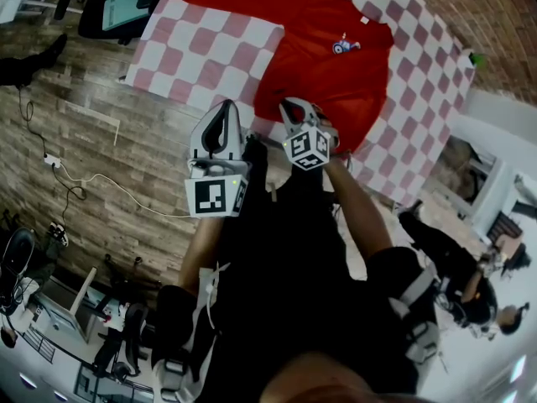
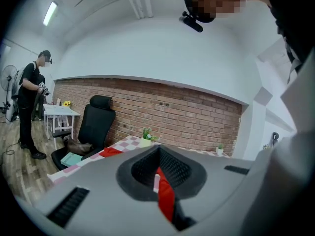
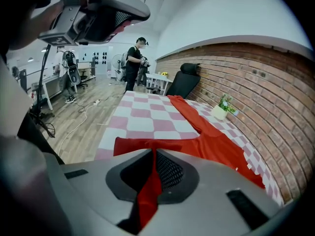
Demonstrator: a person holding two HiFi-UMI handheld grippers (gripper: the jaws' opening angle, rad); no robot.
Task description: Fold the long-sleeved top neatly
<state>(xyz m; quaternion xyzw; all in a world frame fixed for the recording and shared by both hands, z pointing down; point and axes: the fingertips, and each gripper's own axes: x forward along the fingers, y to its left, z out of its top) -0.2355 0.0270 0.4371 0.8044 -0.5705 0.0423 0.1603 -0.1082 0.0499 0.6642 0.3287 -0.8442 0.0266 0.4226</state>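
left gripper [image 1: 225, 116]: clamped on red long-sleeved top [image 1: 336, 65], centre frame
right gripper [image 1: 295, 112]: clamped on the top's near edge
top: spread on checkered tablecloth [image 1: 210, 49], upper frame

No words or numbers can be read anywhere; the small emblem [image 1: 345, 46] on the red top [image 1: 336, 82] is too blurred.

Red long-sleeved top [image 1: 336, 82], flat on checked cloth [image 1: 210, 49], one sleeve out straight, sm. chest print
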